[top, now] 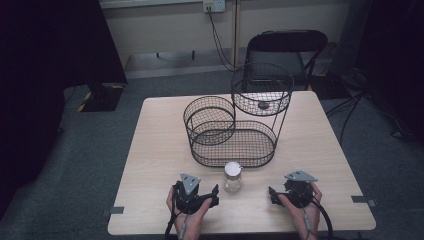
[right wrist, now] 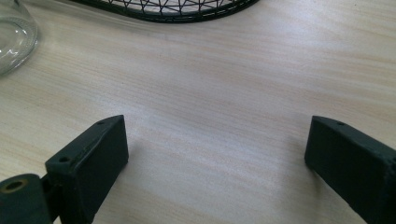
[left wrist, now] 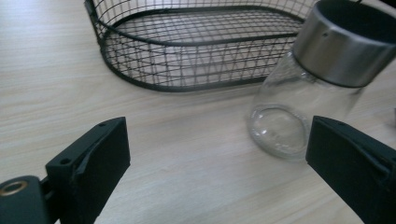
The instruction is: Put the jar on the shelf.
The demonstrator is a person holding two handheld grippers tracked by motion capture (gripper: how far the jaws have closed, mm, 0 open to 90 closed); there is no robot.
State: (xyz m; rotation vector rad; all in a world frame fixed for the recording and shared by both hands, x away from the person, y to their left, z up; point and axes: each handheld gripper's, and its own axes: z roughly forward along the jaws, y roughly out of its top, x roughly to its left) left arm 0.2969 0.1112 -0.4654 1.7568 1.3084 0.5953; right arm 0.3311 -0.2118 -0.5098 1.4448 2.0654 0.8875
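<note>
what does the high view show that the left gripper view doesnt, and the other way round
High view alone: both hands with the left gripper and right gripper, the basket's two raised round tiers, a chair behind the table.

Left gripper view alone: a close look along its own open jaws at the jar's clear rounded base.

Both: the glass jar with its metal lid, the oval wire basket, the wooden table.
</note>
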